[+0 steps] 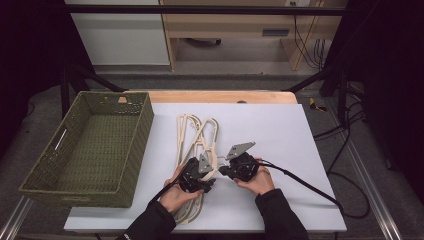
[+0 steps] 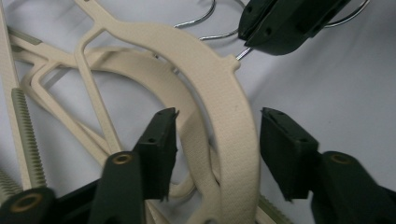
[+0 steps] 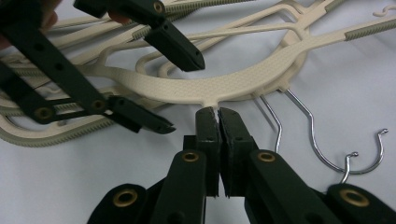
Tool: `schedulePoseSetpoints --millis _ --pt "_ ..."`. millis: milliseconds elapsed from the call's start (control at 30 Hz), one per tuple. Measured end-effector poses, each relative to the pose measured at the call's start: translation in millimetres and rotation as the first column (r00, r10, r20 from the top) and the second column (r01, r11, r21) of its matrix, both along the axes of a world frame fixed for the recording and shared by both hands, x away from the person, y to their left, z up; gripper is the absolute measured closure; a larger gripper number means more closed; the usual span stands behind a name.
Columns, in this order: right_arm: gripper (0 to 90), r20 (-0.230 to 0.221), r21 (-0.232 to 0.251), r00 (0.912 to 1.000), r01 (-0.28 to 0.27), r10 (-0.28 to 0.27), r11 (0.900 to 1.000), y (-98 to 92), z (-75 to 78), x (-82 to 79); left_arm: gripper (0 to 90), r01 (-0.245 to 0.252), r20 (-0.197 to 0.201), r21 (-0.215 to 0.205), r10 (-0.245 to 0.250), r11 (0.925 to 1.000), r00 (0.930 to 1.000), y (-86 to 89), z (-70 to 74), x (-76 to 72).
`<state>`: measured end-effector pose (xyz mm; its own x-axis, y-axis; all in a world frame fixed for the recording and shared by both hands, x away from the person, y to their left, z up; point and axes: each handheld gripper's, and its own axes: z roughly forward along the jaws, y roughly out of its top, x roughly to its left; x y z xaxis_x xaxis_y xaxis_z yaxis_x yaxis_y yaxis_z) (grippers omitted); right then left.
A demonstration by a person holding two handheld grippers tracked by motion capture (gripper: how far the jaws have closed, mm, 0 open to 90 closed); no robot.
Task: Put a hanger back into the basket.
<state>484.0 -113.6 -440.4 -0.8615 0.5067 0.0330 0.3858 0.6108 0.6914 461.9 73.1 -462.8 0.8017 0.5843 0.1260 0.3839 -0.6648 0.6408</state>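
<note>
A pile of cream plastic hangers (image 1: 194, 134) lies in the middle of the white table (image 1: 280, 130). My left gripper (image 2: 217, 135) is open, its two jaws standing either side of the top hanger's curved band (image 2: 233, 126) with a gap at each pad. My right gripper (image 3: 218, 114) is shut at the neck of that hanger (image 3: 196, 88), on the wire stem of its hook. From the left gripper view, the right gripper (image 2: 243, 37) pinches that stem (image 2: 242, 53). In the high view, both grippers (image 1: 212, 175) (image 1: 223, 171) meet at the pile's near end.
A green woven basket (image 1: 142, 130) stands at the table's left, open and with nothing in it. Loose wire hooks (image 3: 322, 149) of other hangers lie on the white surface beside my right gripper. A cable (image 1: 310, 187) trails off to the right.
</note>
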Motion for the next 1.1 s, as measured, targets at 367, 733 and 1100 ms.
schedulePoseSetpoints --millis 367,733,1100 --pt "83.8 0.036 0.009 0.9993 0.007 -0.007 1.0 -2.1 7.2 -3.4 72.1 0.012 0.027 0.03 -0.012 0.9995 0.9996 -4.3 4.1 -7.2" --pt "54.3 0.18 0.276 0.9764 0.066 -0.119 0.959 -49.6 68.6 -29.6 74.6 -0.023 0.067 -0.046 0.026 0.9987 0.9974 10.6 26.4 -17.6" --pt "21.3 0.185 0.379 0.919 0.26 -0.348 0.888 -112.4 62.3 -50.2 79.1 -0.126 0.11 -0.1 0.137 0.9869 0.9845 43.4 54.1 -21.8"
